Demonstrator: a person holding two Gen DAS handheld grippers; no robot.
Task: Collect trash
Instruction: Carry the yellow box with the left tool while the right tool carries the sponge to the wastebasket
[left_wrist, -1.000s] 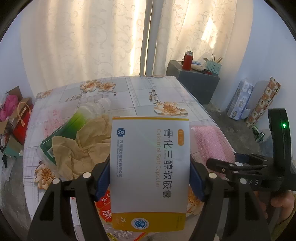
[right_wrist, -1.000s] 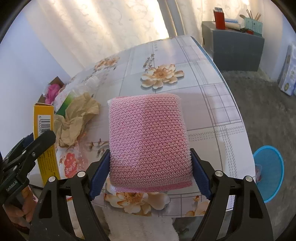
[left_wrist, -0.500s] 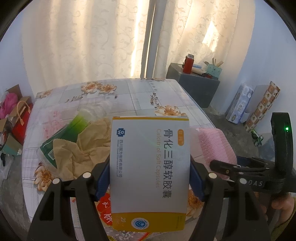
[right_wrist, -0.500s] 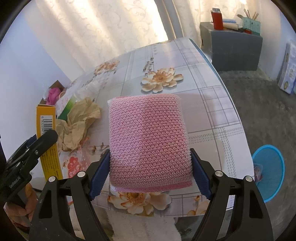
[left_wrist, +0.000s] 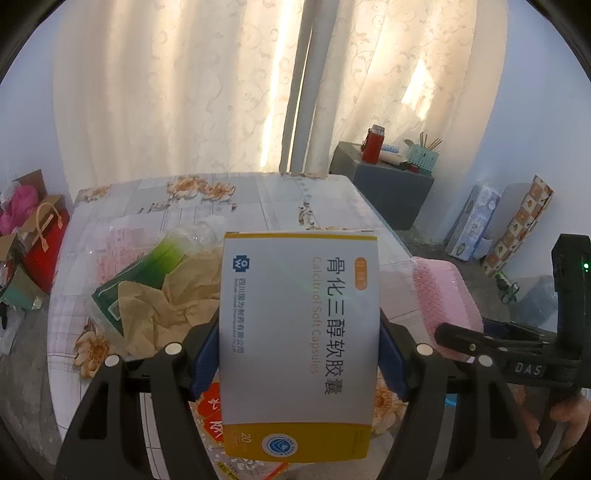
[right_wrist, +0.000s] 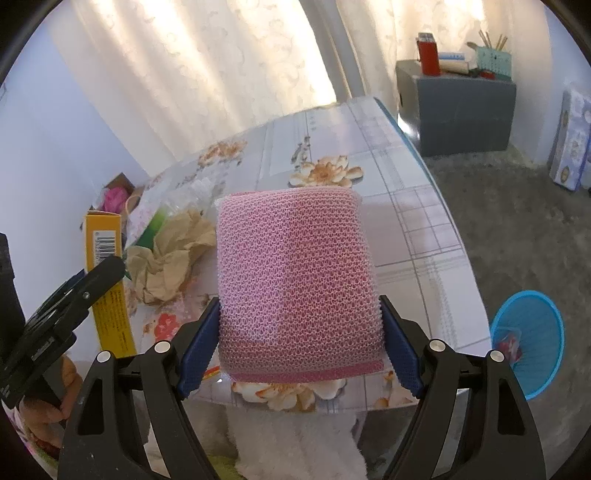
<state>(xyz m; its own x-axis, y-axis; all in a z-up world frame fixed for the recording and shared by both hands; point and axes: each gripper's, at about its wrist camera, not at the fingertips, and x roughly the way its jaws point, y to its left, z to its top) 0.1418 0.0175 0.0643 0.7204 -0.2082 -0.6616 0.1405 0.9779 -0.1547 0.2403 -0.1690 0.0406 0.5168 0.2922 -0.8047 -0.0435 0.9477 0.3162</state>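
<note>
Left wrist: medicine box (left_wrist: 300, 343) before crumpled paper (left_wrist: 166, 314).

Smooth cardboard medicine box (left_wrist: 299, 343), pink foam mesh sleeve (right_wrist: 297, 284), crumpled brown paper (right_wrist: 173, 254), glossy tablecloth (right_wrist: 413, 206)

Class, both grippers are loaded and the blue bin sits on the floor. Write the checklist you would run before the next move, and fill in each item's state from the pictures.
1. Left gripper clamps the medicine box on both sides: ok.
2. Right gripper clamps the pink foam net on both sides: ok.
3. Blue bin in view, on the floor right of the table: ok.
4. Bin has room: cannot tell; something red already lies inside.
5. Table cleared of trash: not ok; crumpled brown paper and a green packet remain.
6. Grippers apart from each other: ok.
</note>
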